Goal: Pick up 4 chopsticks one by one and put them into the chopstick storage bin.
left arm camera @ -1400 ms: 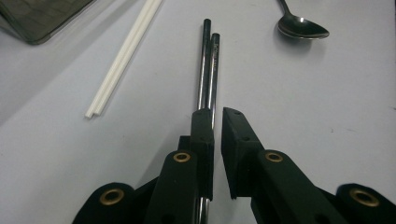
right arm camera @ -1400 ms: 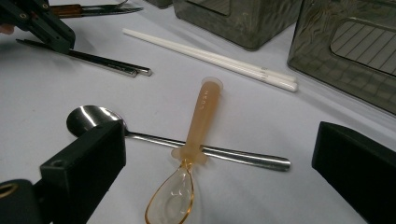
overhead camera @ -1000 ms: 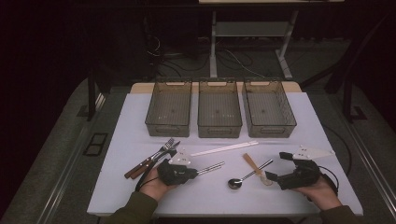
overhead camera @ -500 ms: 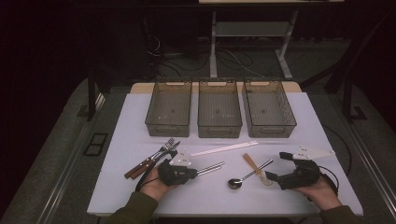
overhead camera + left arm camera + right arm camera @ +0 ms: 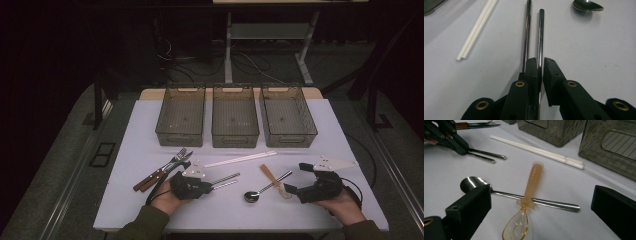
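Since the earlier frames, no shift of either hand or of any cutlery; only a slight opening just now of the left gripper (image 5: 212, 185), low on the desk (image 5: 150, 212) near the front edge, left of the middle. Jaws now narrow, around one rod of the pair of metal chopsticks (image 5: 226, 179), with a sliver of light beside the rod in the left gripper view, so no firm pinch. Second rod just outside one jaw, close alongside the first, both flat on the desk and pointing away toward the middle. Right gripper (image 5: 296, 179) near the front right corner, jaws wide apart and holding nothing, aimed at the amber plastic spoon (image 5: 272, 177) and the metal spoon (image 5: 265, 187). Amber spoon across the metal spoon's handle, touching it, bowl toward the right gripper. White chopsticks (image 5: 240, 159) side by side behind the spoons, near the middle of the desk. Wooden-handled fork and knife (image 5: 160, 172) left of the left gripper, toward the left edge. Three grey bins (image 5: 235, 90) in a row along the back edge.
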The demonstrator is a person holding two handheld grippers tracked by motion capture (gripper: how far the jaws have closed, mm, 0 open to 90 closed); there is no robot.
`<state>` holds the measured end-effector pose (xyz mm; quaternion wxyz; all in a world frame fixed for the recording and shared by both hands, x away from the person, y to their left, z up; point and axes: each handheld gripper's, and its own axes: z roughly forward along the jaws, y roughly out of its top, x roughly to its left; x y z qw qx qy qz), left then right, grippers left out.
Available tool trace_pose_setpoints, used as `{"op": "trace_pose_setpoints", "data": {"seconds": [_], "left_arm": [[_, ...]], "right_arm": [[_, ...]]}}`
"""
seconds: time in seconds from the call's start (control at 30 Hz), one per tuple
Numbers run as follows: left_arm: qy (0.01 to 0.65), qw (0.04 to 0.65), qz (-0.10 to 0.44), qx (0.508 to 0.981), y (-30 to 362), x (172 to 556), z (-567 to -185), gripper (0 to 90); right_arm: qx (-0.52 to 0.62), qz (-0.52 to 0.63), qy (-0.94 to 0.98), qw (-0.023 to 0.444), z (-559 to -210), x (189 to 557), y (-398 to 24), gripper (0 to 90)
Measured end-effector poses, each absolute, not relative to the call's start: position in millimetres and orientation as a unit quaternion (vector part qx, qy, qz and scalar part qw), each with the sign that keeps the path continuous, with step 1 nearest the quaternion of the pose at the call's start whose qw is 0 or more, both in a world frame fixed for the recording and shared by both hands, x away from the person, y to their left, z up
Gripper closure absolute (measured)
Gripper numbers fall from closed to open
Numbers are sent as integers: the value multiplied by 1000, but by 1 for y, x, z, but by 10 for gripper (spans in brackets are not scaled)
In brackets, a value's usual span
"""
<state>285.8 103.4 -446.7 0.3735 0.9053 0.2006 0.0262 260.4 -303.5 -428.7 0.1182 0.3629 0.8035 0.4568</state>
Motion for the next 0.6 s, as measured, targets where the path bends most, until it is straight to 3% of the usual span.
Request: {"op": "trace_pose_setpoints", "data": {"seconds": [0.6], "left_arm": [[199,364,39,909,97,284,-445,843]], "right_arm": [[355,456,808,113,-432,260,-299,28]]}}
